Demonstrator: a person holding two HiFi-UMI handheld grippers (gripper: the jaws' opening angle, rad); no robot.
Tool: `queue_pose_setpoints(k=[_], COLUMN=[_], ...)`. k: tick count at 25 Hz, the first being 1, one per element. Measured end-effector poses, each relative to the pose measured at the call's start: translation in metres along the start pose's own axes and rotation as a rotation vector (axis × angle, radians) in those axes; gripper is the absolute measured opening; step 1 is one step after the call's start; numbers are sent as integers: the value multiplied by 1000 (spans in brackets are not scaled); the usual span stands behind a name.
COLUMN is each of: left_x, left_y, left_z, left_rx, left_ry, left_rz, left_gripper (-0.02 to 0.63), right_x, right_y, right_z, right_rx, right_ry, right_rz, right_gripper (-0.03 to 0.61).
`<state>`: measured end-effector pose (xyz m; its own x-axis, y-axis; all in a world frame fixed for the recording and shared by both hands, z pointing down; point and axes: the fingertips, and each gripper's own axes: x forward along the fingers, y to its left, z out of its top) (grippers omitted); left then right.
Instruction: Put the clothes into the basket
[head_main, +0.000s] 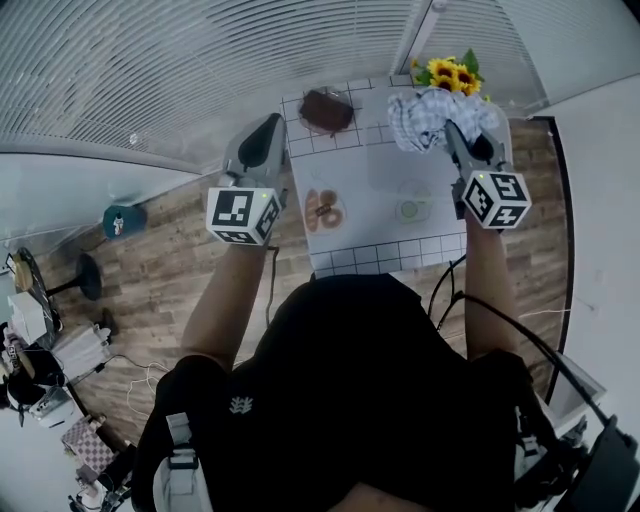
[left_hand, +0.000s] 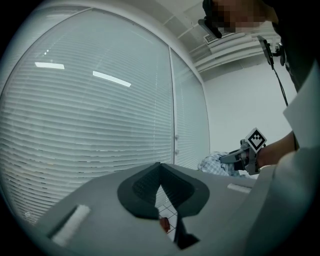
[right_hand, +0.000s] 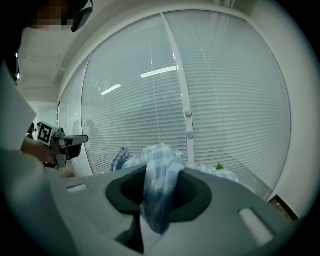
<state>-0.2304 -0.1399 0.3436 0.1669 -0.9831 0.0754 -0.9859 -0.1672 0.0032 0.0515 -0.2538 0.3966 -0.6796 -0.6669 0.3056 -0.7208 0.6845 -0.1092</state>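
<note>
Right hand-held gripper (head_main: 452, 130) is clenched on the blue-and-white checked cloth (head_main: 425, 112), up in the upper right of the head view. Look along its own jaws: the right hand-held gripper (right_hand: 160, 172) has the checked cloth (right_hand: 161, 155) pinched between the dark pads, a fold hanging down toward the camera and the rest bunched up past the tips. The bundle sits over the far right corner of the white worktop (head_main: 375, 170), just beside a bunch of sunflowers (head_main: 450, 72). Whether the cloth touches the worktop, I cannot tell.

Over in the upper middle of the head view, the dark brown basket (head_main: 325, 110) stands at the far left corner of the worktop, apart from the cloth, with nothing checked in it.

Left hand-held gripper (head_main: 268, 135) hangs off the left edge of the worktop, near the basket. In its own view the left hand-held gripper (left_hand: 160, 167) has its pads meeting at the tips with nothing between them: closed and empty. That same view catches the checked cloth (left_hand: 215, 164) at centre right, gripped by the right hand-held gripper (left_hand: 235, 157).

Nearer the person on the worktop, a small plate with brown pieces (head_main: 323, 210) sits left of centre and a pale greenish dish (head_main: 412, 208) right of it. White window blinds (head_main: 200, 70) fill the upper left, with wood floor (head_main: 160, 270) below.
</note>
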Motion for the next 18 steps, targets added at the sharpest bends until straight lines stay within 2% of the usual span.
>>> queue_pose_setpoints(k=[18], left_x=[14], left_y=[-7], left_z=[-27], left_rx=[-18], left_ry=[52], left_rz=[-30], left_gripper=[6], right_x=[17], right_y=[1], right_z=[-25], right_rx=[13], right_ry=[48], right_rz=[19], right_gripper=[103])
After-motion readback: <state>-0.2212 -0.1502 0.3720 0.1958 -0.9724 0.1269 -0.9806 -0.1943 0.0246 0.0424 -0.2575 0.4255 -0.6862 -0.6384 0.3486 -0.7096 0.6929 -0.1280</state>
